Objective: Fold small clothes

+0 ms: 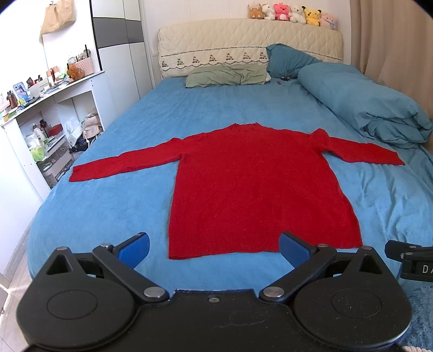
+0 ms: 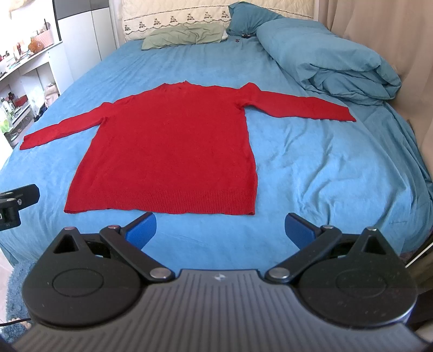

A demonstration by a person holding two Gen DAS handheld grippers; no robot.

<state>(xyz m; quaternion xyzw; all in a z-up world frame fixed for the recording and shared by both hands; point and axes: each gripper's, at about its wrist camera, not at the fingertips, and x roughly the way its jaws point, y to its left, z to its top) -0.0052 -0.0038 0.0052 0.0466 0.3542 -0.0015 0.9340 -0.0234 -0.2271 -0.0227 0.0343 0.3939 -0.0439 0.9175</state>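
A red knit sweater (image 1: 251,189) lies flat on the blue bed sheet (image 1: 130,127), both sleeves spread out sideways, hem toward me. It also shows in the right wrist view (image 2: 173,151). My left gripper (image 1: 215,249) is open and empty, held above the bed's near edge just in front of the hem. My right gripper (image 2: 220,230) is open and empty, also just in front of the hem, toward its right part. Part of the right gripper (image 1: 411,260) shows at the left view's right edge.
A rolled blue duvet (image 1: 362,100) lies along the bed's right side. Green (image 1: 227,75) and blue pillows (image 1: 286,59) lie at the headboard, with plush toys (image 1: 292,13) on top. Cluttered white shelves (image 1: 46,119) stand left of the bed. A curtain (image 2: 384,35) hangs at right.
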